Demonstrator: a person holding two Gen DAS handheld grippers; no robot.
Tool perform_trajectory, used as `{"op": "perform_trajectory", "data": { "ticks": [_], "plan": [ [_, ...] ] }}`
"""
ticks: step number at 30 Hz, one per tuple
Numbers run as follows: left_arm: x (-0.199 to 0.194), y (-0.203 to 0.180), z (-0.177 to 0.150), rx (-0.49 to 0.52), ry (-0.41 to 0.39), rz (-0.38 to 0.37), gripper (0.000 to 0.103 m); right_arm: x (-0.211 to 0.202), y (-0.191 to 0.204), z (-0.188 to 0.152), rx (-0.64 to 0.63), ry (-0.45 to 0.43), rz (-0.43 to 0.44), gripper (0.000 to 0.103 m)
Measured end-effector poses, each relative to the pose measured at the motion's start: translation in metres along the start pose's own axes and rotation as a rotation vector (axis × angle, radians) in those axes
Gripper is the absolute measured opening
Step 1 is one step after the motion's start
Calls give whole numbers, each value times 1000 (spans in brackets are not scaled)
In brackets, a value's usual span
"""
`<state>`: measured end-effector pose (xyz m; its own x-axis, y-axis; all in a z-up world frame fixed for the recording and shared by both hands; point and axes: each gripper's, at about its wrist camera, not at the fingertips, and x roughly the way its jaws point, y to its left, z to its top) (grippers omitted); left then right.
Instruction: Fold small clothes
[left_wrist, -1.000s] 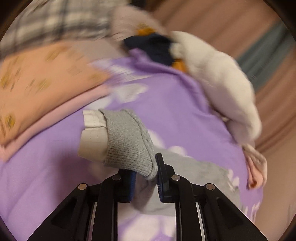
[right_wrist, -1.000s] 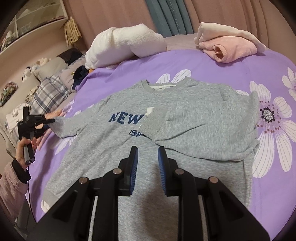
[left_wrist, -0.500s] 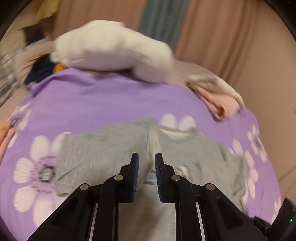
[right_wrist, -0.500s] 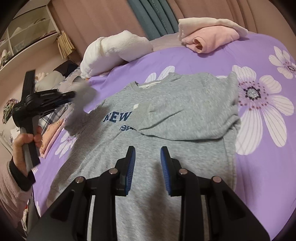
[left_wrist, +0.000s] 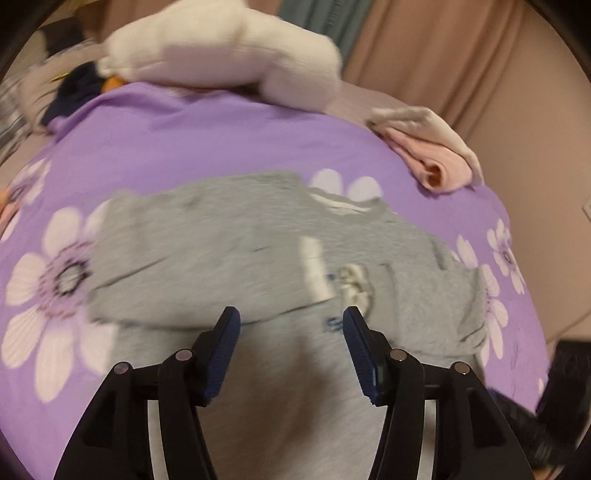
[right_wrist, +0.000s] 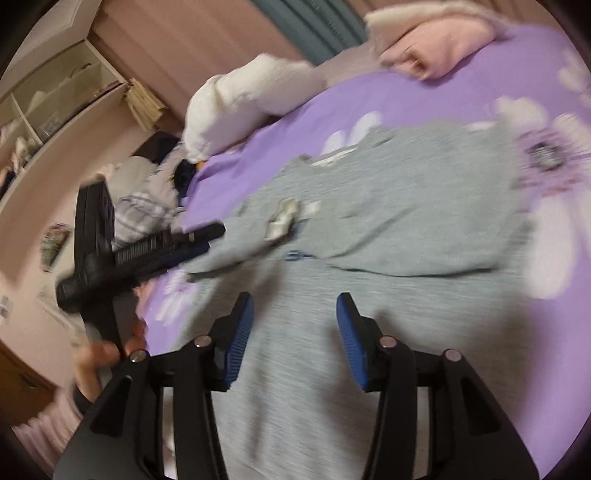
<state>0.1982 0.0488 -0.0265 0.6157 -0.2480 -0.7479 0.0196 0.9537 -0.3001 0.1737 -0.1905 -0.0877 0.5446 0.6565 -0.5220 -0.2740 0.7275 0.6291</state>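
place: bedroom | cues: floral purple bedsheet (left_wrist: 229, 140), curtain (left_wrist: 424, 55), shelves (right_wrist: 55, 96)

We note dim, warm indoor light with soft shadows and no glare. Motion blur smears the grey sweatshirt (left_wrist: 258, 240) and bedspread (right_wrist: 424, 99) in both views. Fisheye bending and dark vignetting mark the edges.

Under me is the bed (left_wrist: 229, 140), its purple sheet printed with flowers. On it lie the grey sweatshirt (left_wrist: 221, 236), a white fluffy bundle (left_wrist: 229, 55) and folded pink clothes (left_wrist: 436, 162).
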Motion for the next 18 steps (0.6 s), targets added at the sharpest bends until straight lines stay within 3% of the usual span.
{"op": "perform_trajectory", "data": {
  "ticks": [3,6,15,17,18],
  "plan": [
    [-15,32,-13,-54,-4,11,56,38,10,15,69,42,88,49],
    [-25,61,-28,-97,4,34,56,76,17,27,122,77,114,49],
    [-32,115,-53,-166,38,68,56,173,26,55,271,159,1,47],
    [-31,121,-54,-180,38,64,56,182,28,57,259,170,-42,25],
    [-30,122,-54,-187,38,58,56,185,32,57,244,167,-62,24]
  ]
}}
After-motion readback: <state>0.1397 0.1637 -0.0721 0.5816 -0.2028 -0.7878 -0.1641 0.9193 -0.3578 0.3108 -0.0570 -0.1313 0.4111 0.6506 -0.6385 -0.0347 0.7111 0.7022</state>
